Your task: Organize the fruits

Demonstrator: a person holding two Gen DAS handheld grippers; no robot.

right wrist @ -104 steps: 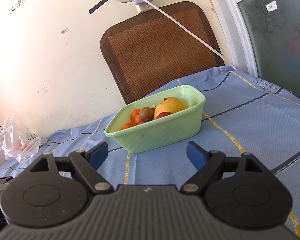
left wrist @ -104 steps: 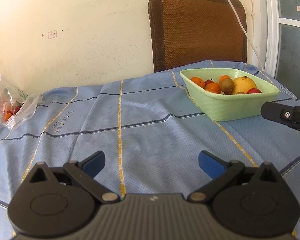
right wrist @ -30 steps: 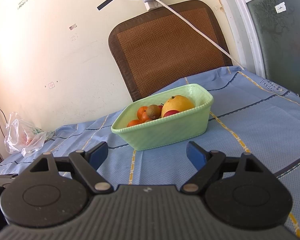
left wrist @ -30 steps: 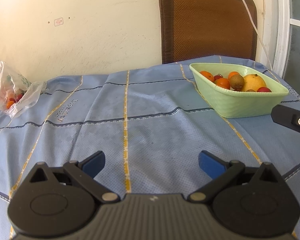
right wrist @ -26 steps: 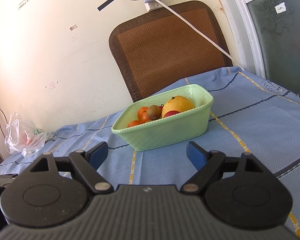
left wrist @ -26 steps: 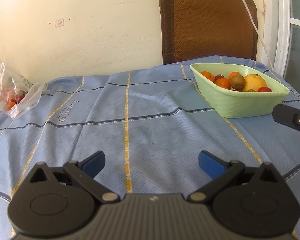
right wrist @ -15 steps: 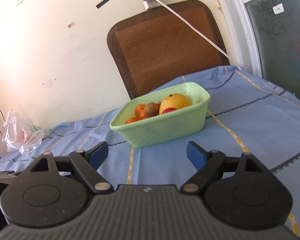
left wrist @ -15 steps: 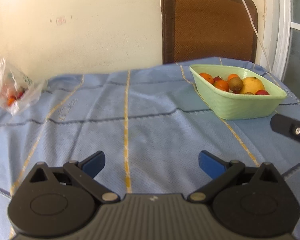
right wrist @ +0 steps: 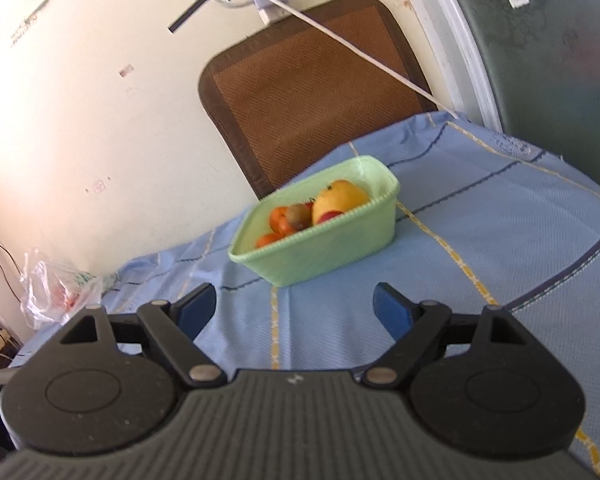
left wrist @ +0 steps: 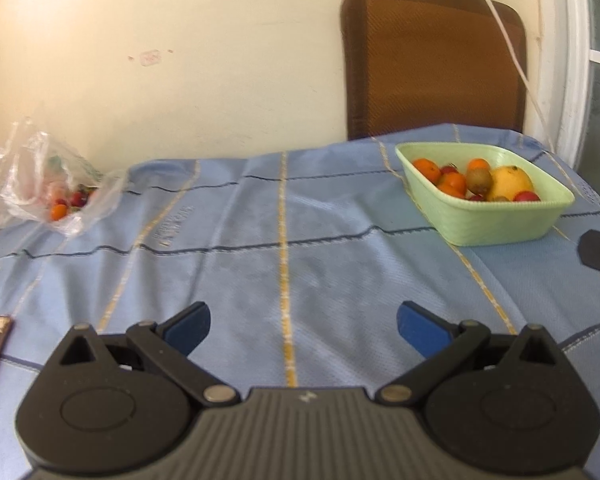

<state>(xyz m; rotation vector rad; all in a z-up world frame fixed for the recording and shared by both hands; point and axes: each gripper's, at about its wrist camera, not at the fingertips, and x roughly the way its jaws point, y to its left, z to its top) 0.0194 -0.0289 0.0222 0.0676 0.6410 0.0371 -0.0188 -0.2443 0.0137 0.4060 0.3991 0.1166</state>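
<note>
both tongs (left wrist: 303, 322) (right wrist: 296, 307) wide open, empty, green fruit basket (right wrist: 332, 248) ahead, plastic bag (left wrist: 40, 184) far left

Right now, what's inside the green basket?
The green basket holds a large yellow fruit, small oranges, a kiwi and small red fruits. Anything beneath them is covered.

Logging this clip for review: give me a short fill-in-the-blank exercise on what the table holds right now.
1. The fruit sits in a pale ____ plastic basin.
2. The largest fruit there is the ____ one.
3. The clear plastic bag lies by the cream ____.
4. Both the left gripper and right gripper hold ____.

Missing words: green; yellow; wall; nothing
</note>
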